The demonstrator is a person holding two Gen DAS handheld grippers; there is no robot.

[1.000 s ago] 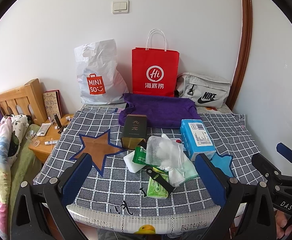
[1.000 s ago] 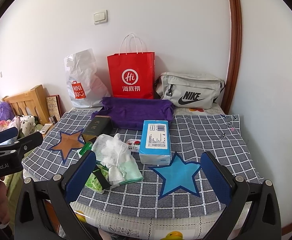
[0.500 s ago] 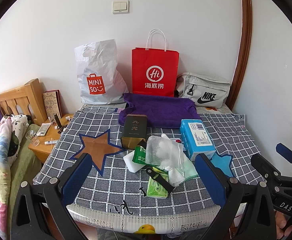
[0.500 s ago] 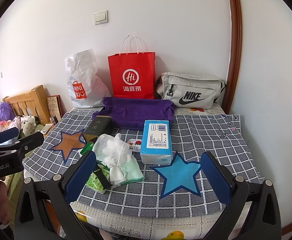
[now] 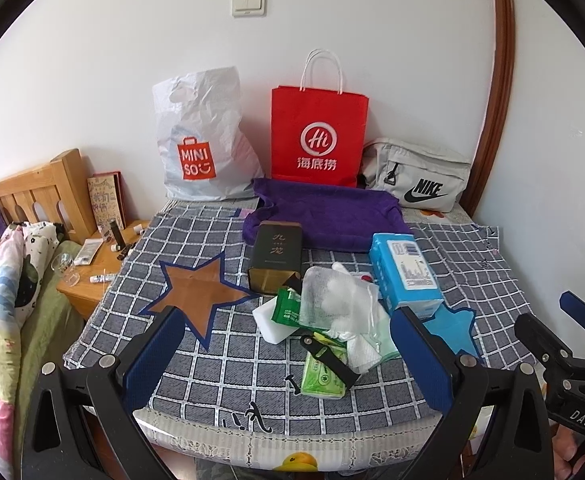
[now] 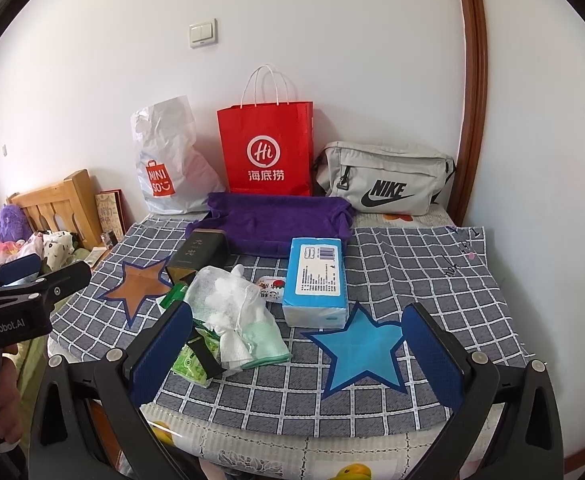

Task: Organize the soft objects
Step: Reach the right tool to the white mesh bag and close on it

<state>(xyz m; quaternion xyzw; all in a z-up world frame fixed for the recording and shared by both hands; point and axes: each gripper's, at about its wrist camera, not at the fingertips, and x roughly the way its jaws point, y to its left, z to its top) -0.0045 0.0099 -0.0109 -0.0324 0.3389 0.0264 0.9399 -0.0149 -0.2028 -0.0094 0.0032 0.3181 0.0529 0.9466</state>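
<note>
Grippers both hover at the near edge of the checked cloth [image 5: 220, 364], nothing held: left gripper [image 5: 288, 352] jaws spread wide, right gripper [image 6: 296, 354] likewise. Soft pile [image 5: 340, 308] of white wipes and green packets lies just left of the blue tissue pack [image 5: 406, 270], in front of the dark box [image 5: 276, 256]. Likely first step is a pick from the pile; best to pinch one loose item from the top, jaws low, so packets beneath don't drag along
</note>
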